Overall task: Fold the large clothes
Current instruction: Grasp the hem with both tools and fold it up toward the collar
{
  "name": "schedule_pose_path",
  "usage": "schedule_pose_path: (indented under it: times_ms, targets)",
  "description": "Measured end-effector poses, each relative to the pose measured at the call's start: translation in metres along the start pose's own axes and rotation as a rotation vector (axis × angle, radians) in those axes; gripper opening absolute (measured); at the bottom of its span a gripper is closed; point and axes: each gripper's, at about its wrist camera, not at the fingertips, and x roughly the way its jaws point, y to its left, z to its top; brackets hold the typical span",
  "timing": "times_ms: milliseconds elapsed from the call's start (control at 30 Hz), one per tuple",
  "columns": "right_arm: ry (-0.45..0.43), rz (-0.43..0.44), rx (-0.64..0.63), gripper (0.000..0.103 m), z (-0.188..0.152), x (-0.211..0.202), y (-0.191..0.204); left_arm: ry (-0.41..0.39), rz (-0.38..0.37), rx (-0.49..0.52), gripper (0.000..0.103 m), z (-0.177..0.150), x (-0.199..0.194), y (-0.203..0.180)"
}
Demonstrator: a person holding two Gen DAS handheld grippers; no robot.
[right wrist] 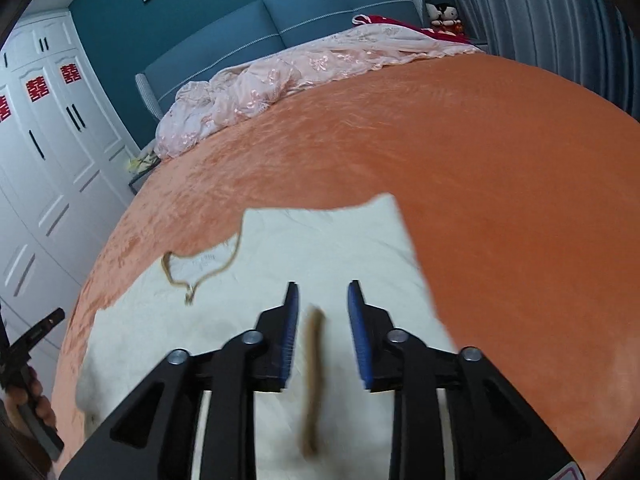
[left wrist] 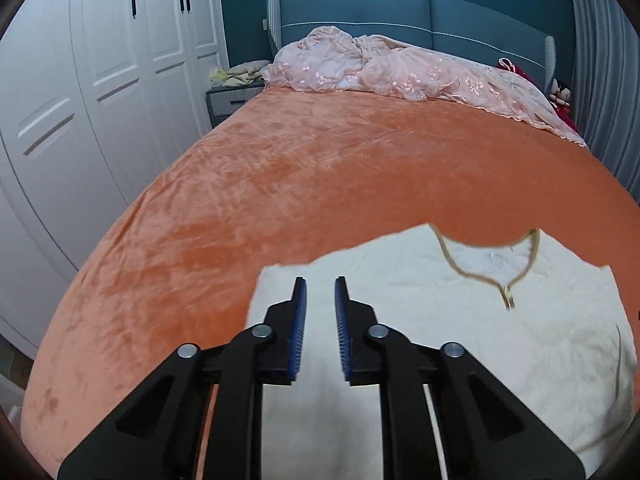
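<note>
Cream shirt (left wrist: 460, 340) spread flat at bed (left wrist: 280, 168) near edge, collar away, ready for folding. Left gripper (left wrist: 321, 292) and right gripper (right wrist: 323, 300) released, empty, hovering over shirt's sides.

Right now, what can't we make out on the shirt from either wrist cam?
- Shirt hem: cut off by the bottom edge and hidden behind the left gripper, left wrist view.
- Neck label: print too small, both views.
- Brown strip between the right gripper fingers: motion-blurred, right wrist view.
</note>
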Motion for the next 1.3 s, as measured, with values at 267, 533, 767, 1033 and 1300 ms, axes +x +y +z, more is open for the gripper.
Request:
schedule_pose_path:
  times_ms: [267,533,767,1033,1300]
  targets:
    - [0.185,-0.069,0.058,0.068,-0.123,-0.160,-0.108,0.327,-0.125,-0.210,0.008,-0.174,-0.095,0.101]
    - [0.269,0.065,0.293,0.074,-0.204,-0.173,-0.132,0.369,-0.242,-0.477,0.078,-0.262,-0.132,0.114]
    - [0.257,0.108,0.343,0.075,-0.206,-0.147,-0.105,0.364,-0.234,-0.476,0.084,-0.257,-0.122,0.089]
    - [0.267,0.173,0.391,0.009,-0.189,-0.153,-0.095,0.358,-0.272,-0.379,0.013,-0.237,-0.150,0.074]
    - [0.332,0.111,-0.066,0.005,-0.181,-0.255,-0.056,0.339,-0.310,-0.211,0.007,-0.236,-0.244,0.095]
